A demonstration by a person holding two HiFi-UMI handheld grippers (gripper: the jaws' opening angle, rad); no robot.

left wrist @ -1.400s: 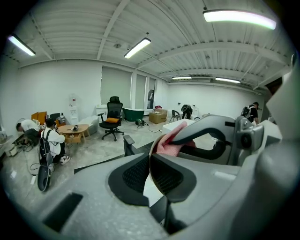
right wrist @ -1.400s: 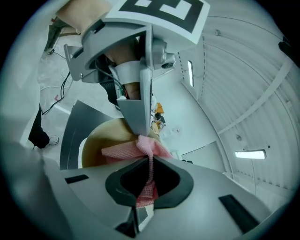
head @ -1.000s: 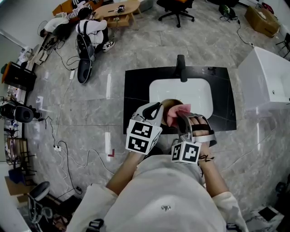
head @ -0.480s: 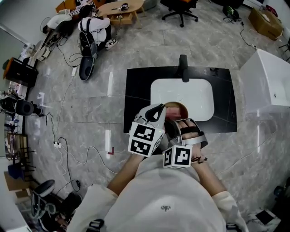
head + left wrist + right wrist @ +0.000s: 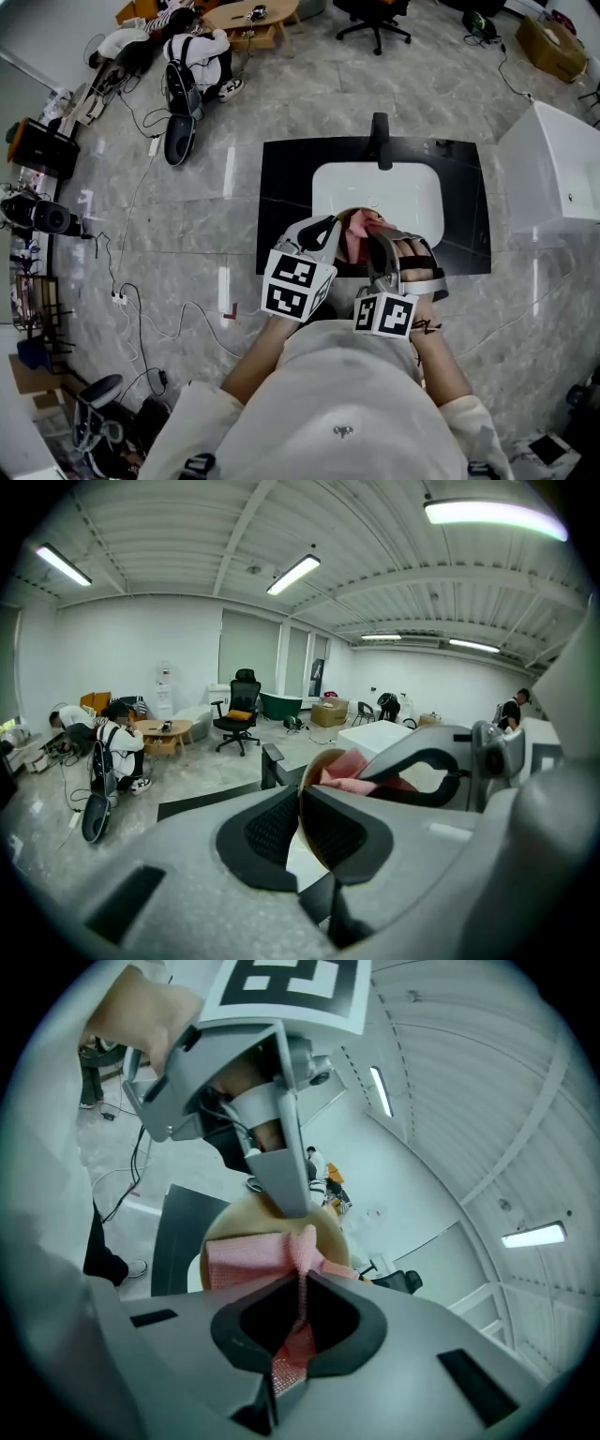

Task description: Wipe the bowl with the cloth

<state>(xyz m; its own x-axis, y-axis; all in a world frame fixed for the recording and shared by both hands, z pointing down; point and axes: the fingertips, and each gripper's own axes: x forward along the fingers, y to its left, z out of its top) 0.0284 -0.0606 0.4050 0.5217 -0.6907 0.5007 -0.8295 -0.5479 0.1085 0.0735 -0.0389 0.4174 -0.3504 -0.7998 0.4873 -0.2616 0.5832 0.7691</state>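
Note:
A tan bowl [image 5: 349,217] is held tilted over the near edge of the sink. My left gripper [image 5: 322,236] is shut on its rim, and in the left gripper view the thin rim [image 5: 305,789] runs between the dark pads. My right gripper [image 5: 382,251] is shut on a pink cloth [image 5: 360,234]. In the right gripper view the cloth [image 5: 253,1262] is bunched between the jaws and pressed against the inside of the bowl [image 5: 234,1222]. The left gripper's finger [image 5: 286,1171] shows at the bowl's far rim.
A white sink basin [image 5: 377,192] is set in a black counter [image 5: 281,192], with a black faucet [image 5: 379,141] at its back. A white cabinet [image 5: 553,169] stands to the right. People sit on the floor [image 5: 187,61] at the far left, among cables.
The right gripper went left and nearer across the bowl with the cloth, then came back right. The pink cloth shows again. The left gripper has kept its hold on the rim.

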